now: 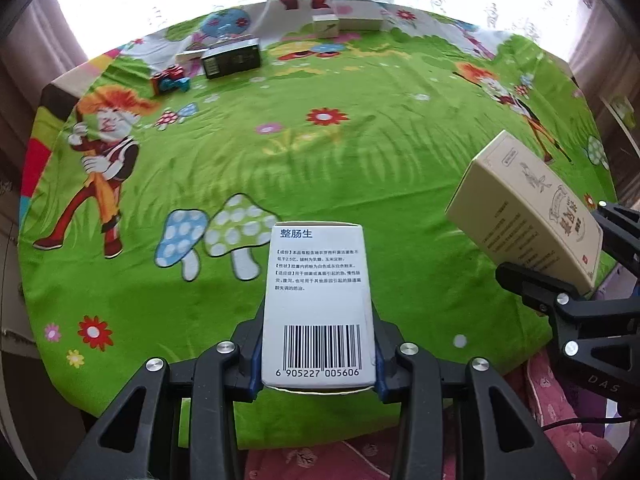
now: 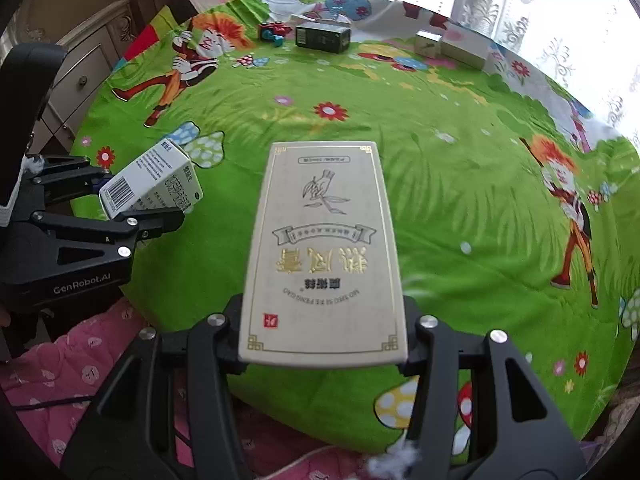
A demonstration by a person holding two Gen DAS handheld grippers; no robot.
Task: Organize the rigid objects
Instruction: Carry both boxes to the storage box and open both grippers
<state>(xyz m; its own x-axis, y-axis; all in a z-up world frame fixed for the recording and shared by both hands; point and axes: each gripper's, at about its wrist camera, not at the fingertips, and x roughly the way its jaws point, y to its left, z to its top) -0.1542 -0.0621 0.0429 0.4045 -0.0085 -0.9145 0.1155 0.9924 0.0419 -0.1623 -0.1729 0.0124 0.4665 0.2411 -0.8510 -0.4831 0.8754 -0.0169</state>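
My left gripper (image 1: 318,356) is shut on a white medicine box (image 1: 318,300) with a barcode, held above the near edge of the green cartoon tablecloth (image 1: 360,168). It also shows in the right wrist view (image 2: 152,184), at the left, in the left gripper (image 2: 138,200). My right gripper (image 2: 324,344) is shut on a cream box (image 2: 324,252) with gold lettering, held above the cloth. This cream box (image 1: 524,212) shows at the right of the left wrist view, in the right gripper (image 1: 560,264).
At the far side of the table stand a dark box (image 1: 232,60), a small red and blue toy (image 1: 170,78), a small white box (image 1: 325,25) and a longer pale box (image 1: 362,16). A pink quilt (image 2: 80,376) lies below the near edge. A cabinet (image 2: 76,68) stands at the left.
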